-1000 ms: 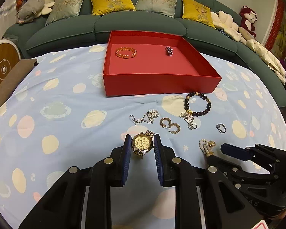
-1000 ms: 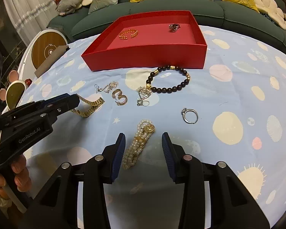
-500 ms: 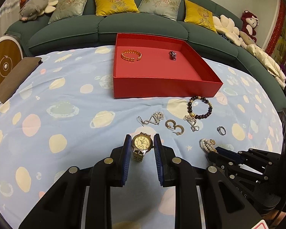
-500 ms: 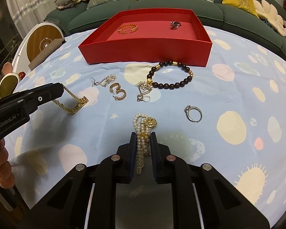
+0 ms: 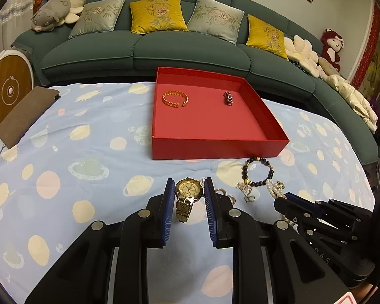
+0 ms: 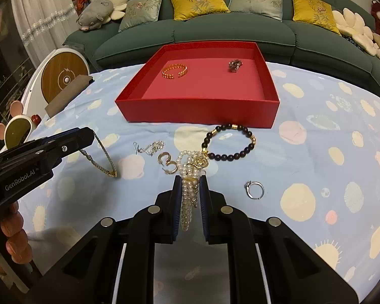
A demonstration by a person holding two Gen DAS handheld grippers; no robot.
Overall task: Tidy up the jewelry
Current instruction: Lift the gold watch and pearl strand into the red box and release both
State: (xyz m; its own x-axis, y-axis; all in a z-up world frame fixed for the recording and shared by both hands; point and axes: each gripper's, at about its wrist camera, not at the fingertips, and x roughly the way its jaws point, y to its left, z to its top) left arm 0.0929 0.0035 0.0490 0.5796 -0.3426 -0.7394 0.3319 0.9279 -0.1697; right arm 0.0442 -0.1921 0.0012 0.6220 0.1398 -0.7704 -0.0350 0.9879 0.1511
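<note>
My left gripper point(image 5: 188, 198) is shut on a gold watch point(image 5: 188, 192) and holds it above the cloth; its band hangs down point(image 6: 101, 155). My right gripper point(image 6: 190, 190) is shut on a pearl bracelet point(image 6: 188, 177) with a gold charm, lifted off the cloth; it also shows in the left wrist view point(image 5: 273, 188). The red box point(image 5: 215, 147) stands ahead, with a gold bangle point(image 5: 175, 98) and a dark piece point(image 5: 228, 98) inside. On the cloth lie a dark bead bracelet point(image 6: 230, 141), a silver ring point(image 6: 254, 190), gold hoop earrings point(image 6: 167, 162) and silver earrings point(image 6: 149, 148).
The table wears a blue planet-print cloth point(image 5: 76, 152). A green sofa point(image 5: 164, 48) with cushions runs behind it. A brown notebook point(image 5: 25, 116) lies at the left edge, next to a round wooden stand point(image 5: 8, 90). A silver charm point(image 5: 245, 190) lies by the bead bracelet.
Both grippers have risen and moved toward the red box with their pieces. The right gripper closed on the pearl bracelet and lifted it off the cloth.
</note>
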